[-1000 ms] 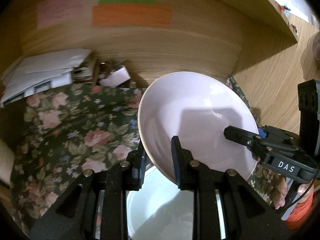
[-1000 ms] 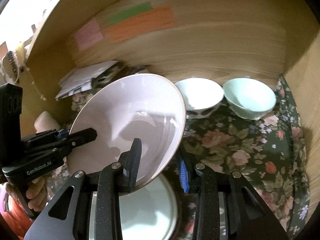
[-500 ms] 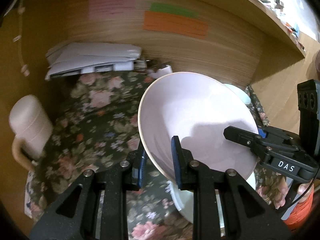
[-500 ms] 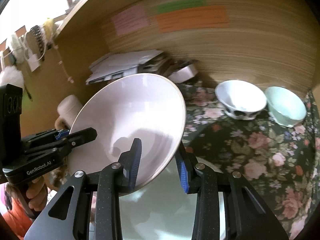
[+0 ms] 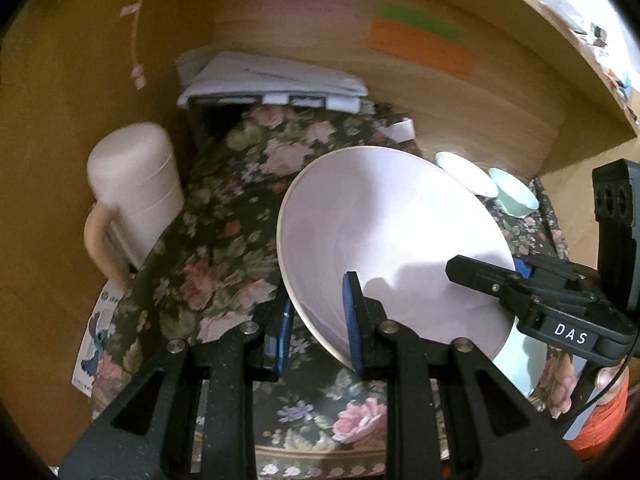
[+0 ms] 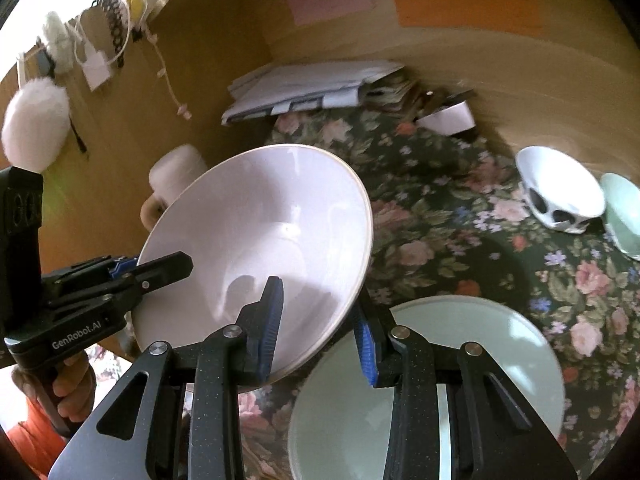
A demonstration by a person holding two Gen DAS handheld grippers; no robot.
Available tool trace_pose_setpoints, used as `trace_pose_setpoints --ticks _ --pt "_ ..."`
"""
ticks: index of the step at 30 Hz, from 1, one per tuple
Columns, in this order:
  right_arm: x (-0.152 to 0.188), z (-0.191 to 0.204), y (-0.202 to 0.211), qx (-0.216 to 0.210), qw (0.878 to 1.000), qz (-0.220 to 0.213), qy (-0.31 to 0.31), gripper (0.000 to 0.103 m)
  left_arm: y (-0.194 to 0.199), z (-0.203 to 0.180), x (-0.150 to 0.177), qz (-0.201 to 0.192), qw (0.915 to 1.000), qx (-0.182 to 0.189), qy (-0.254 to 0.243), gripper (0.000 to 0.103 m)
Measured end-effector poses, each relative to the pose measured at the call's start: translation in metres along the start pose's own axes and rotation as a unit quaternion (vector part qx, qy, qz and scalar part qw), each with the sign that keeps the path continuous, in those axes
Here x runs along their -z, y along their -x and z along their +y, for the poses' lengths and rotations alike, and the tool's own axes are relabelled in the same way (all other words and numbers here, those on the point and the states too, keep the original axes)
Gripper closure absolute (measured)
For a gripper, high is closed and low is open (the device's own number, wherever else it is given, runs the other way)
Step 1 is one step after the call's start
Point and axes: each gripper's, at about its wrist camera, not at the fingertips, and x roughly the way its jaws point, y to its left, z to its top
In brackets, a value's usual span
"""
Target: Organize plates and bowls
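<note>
A large pale pink bowl (image 5: 384,236) is held in the air over the worktop (image 5: 224,248), tilted so its hollow faces both cameras, and nothing lies inside it but shadows. The left tool (image 5: 318,318) is nearly closed on the bowl's rim, one blue pad inside the wall and the other outside it; the right tool (image 6: 318,322) pinches the opposite side of the rim (image 6: 362,240) in the same way, its jaws a little wider. Each tool also shows in the other's view, reaching in from the side, with part of a person's hand (image 6: 66,384) and an orange sleeve behind it. The worktop is covered with a dark floral cloth (image 6: 460,240). Below the raised bowl, on the cloth, sits a pale green plate (image 6: 492,364), flat and bare. Farther back on the right stand two smaller bowls side by side, close enough that I cannot tell whether they touch: a white bowl with dark patches (image 6: 560,196) on its outside, and a mint green bowl (image 6: 624,216) at the edge of the view; both look empty as far as their insides can be seen. At the left edge of the cloth stands a pale pink mug (image 5: 132,200) with a handle. A stack of papers (image 5: 272,80) lies at the back against the wooden wall, where pink, green and orange paper strips (image 6: 464,8) are stuck.
</note>
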Motion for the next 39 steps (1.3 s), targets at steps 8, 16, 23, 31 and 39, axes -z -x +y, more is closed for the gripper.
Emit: trace_pose_setpoints --ticks 8,16,23,31,39 --pt "0.005 0.01 -0.028 -0.005 0.999 0.037 0.008 0.072 -0.012 0.022 0.018 0.021 0.9995 -0.006 0.02 0.08" --pt "0.012 0.019 -0.053 -0.004 0.997 0.074 0.018 0.072 -0.028 0.039 0.032 0.042 0.9983 -0.007 0.039 0.08" --pt "0.014 0.02 -0.066 0.004 0.994 0.101 0.031 0.072 -0.038 0.048 0.041 0.054 0.9975 -0.006 0.045 0.08" --pt "0.014 0.019 -0.069 -0.001 0.993 0.112 0.029 0.069 -0.038 0.047 0.043 0.046 0.998 -0.006 0.043 0.079" --pt "0.013 0.015 -0.061 -0.003 0.995 0.097 0.018 0.066 -0.039 0.046 0.042 0.044 0.9982 -0.021 0.036 0.067"
